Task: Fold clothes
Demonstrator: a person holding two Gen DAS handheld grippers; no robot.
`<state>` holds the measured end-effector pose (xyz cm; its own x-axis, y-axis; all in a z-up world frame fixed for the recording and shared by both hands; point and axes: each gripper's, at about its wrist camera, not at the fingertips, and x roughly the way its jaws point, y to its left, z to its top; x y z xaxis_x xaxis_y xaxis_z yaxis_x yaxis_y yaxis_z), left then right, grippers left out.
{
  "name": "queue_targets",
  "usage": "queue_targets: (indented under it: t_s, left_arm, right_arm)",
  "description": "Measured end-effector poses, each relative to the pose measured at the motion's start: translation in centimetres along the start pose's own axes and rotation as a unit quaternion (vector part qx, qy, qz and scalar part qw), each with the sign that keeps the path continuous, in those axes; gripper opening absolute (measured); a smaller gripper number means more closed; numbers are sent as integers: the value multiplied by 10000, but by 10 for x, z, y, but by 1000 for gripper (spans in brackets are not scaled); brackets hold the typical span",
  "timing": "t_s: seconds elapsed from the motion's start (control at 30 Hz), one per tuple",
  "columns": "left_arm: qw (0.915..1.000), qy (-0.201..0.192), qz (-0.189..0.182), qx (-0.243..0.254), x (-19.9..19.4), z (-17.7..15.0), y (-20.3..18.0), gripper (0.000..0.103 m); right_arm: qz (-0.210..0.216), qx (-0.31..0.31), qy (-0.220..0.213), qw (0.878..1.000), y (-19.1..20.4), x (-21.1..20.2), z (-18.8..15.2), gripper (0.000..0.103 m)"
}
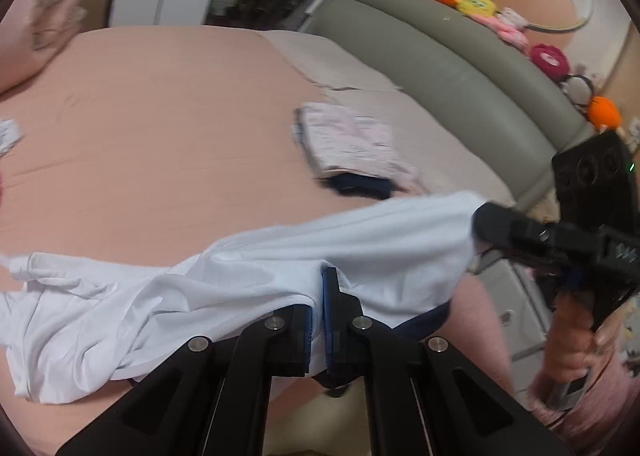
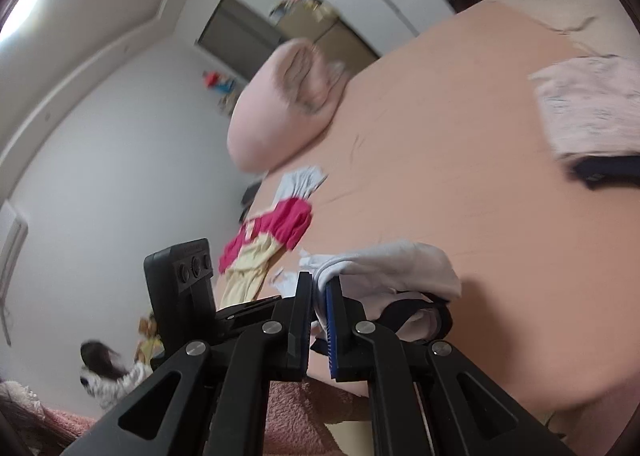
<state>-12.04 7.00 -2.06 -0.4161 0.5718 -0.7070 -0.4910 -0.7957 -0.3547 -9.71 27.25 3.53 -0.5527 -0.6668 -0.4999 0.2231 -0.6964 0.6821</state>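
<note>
Both grippers (image 1: 317, 312) (image 2: 320, 320) clamp the white garment (image 1: 200, 288) above the bed (image 1: 160, 116), folded stack (image 1: 352, 148) beyond.

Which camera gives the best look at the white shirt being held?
The left wrist view: the white shirt spreads wide across the bed. The right wrist view shows only a bunched corner pinched in its gripper.

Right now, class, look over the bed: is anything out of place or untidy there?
Yes. A pink and yellow garment lies crumpled at the bed's edge, partly hanging over it, unfolded, unlike the neat folded stack near the headboard. The white shirt is merely mid-fold, held by both grippers.
</note>
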Motion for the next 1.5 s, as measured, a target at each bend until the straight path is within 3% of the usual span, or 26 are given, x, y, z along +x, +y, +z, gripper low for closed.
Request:
queue_targets:
  t_s: [0.1,0.23,0.33,0.43,0.47,0.5,0.53,0.6,0.63,0.7,0.73,0.77,0.87,0.93,0.97,1.0,1.03,1.13,1.17,1.2,1.23,1.3,1.33,1.5]
  left_arm:
    - [9999,26,99,99,17,9,-19,3]
    - [9902,661,856,-886,55,-2,38,4]
    - [9800,805,1319,-1250,53,-10,59,5]
    - [9792,619,1376,-1353,35,-24,57,10]
    - [9804,572,1247,-1416,30,-31,55,13]
    - [9813,529,1121,-1472,26,-37,53,25]
    - [9823,510,1021,-1485,23,-41,52,48]
    - [9858,403,918,-1346,17,-45,43,74]
    - [9876,340,899,-1243,14,-46,37,74]
    - [9907,237,871,-1017,9,-48,25,74]
    - [9919,344,940,-777,20,-48,16,73]
    - [9925,453,999,-541,31,-49,7,73]
    - [9900,654,1244,-109,48,-60,-13,73]
    - [9826,769,1688,-109,60,-68,-11,68]
    - [9767,853,1962,-155,65,-73,-8,59]
    - [9670,921,2353,-316,73,-76,-1,33]
    - [9559,944,2726,-546,77,-78,7,21]
    - [9594,642,2708,-446,71,-73,-1,14]
    - [9604,542,2702,-412,70,-71,-3,13]
    - [9612,435,2699,-372,67,-69,-6,13]
    - [9614,287,2722,-286,63,-64,-12,12]
    - [9610,-9,2764,-113,54,-54,-22,11]
    - [9605,-150,2780,-37,50,-49,-27,9]
    - [9705,-440,2341,-374,46,-17,-22,7]
  right_arm:
    - [-637,-43,-129,9979,-16,-17,-4,5]
    - [-1811,-169,300,9829,-49,10,-11,8]
    - [-2153,-363,507,9745,-67,13,-21,8]
    - [-2304,-495,949,9672,-81,27,-36,15]
    - [-2241,-530,1180,9659,-84,36,-42,17]
    - [-2125,-522,1213,9682,-82,41,-45,18]
    - [-2009,-514,1246,9703,-80,45,-48,18]
    - [-1784,-546,1216,9749,-72,50,-49,27]
    - [-1690,-603,1162,9769,-66,52,-48,33]
    - [-1816,-1098,1076,9713,-51,60,-44,68]
    - [-2065,-1400,1215,9607,-49,68,-45,69]
    - [-2288,-1668,1340,9497,-46,75,-47,68]
    - [-2336,-1578,1416,9489,-58,68,-53,68]
    - [-2382,-1521,1416,9487,-68,63,-56,68]
    - [-2520,-1574,1430,9441,-71,64,-57,68]
    - [-2652,-1632,1445,9392,-74,65,-57,68]
    - [-2721,-1743,1466,9349,-74,68,-57,68]
    - [-2543,-1878,1486,9370,-84,90,-58,68]
    - [-2491,-1921,1542,9366,-88,100,-58,58]
    - [-2544,-2033,1647,9310,-86,108,-60,38]
    - [-2597,-2144,1751,9251,-83,116,-61,31]
    - [-2690,-2362,1947,9132,-78,131,-64,30]
    - [-2627,-2431,1921,9138,-71,129,-65,30]
    - [-1904,-2262,1294,9465,-35,88,-60,31]
